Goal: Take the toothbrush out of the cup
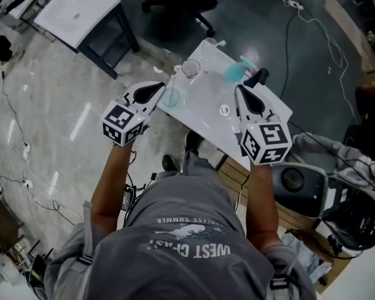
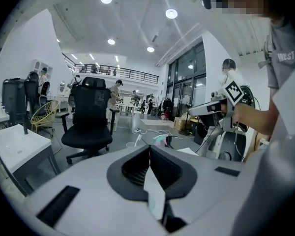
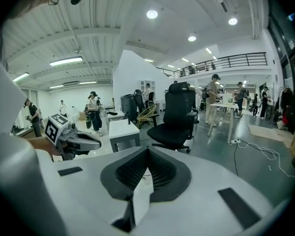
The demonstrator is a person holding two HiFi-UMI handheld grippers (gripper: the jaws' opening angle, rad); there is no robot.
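A clear cup [image 1: 170, 97] stands on the small white table [image 1: 206, 114] with a thin white toothbrush [image 1: 174, 79] leaning up out of it. My left gripper [image 1: 156, 89] hovers just left of that cup, shut and empty; its jaws meet in the left gripper view [image 2: 150, 149]. My right gripper [image 1: 242, 92] is held over the table's right part, also shut with nothing in it [image 3: 147, 151]. Both gripper views look out level across the room, so neither shows the cup.
A second clear glass [image 1: 190, 68] stands at the table's far side, a teal object [image 1: 237, 73] and a black item [image 1: 260, 75] to its right, and a small round piece [image 1: 224, 110] nearer. Black office chair [image 2: 89, 119], white side table [image 1: 80, 12], floor cables.
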